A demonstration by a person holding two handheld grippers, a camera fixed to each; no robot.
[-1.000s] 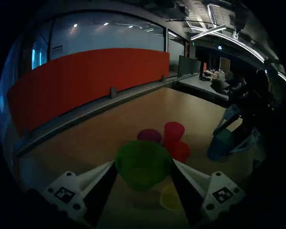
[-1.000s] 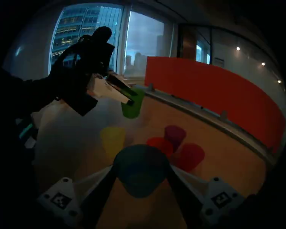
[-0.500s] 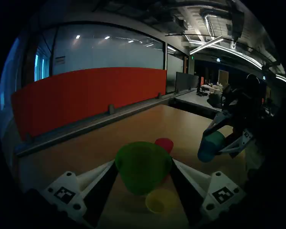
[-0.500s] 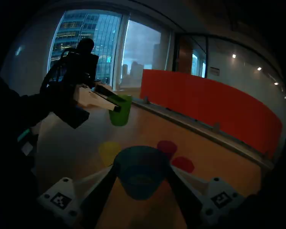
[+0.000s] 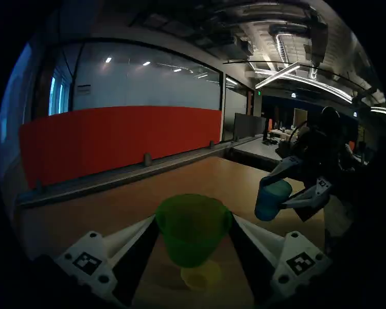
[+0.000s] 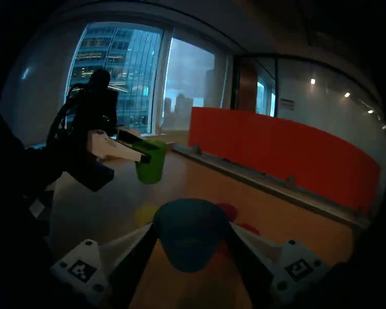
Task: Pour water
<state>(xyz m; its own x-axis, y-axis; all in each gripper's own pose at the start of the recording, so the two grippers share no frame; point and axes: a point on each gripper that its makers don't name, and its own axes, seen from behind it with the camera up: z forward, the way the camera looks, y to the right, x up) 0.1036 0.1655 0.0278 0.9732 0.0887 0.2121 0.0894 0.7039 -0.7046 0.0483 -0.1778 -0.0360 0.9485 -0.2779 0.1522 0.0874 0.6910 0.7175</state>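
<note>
My left gripper is shut on a green cup, held upright above the wooden table. In the right gripper view the same green cup hangs at the left between the left gripper's white fingers. My right gripper is shut on a blue cup, also upright. From the left gripper view that blue cup floats at the right in the right gripper. A yellow cup stands on the table below the green one; the yellow cup lies left of the blue one.
Red and purple cups stand on the table behind the blue cup, mostly hidden. A red partition with a grey rail runs along the table's far edge. Tall windows lie beyond the person holding the left gripper.
Both grippers have risen with their cups; the table cups have sunk low in both views. The red and purple cups have slipped behind the green cup in the left gripper view.
</note>
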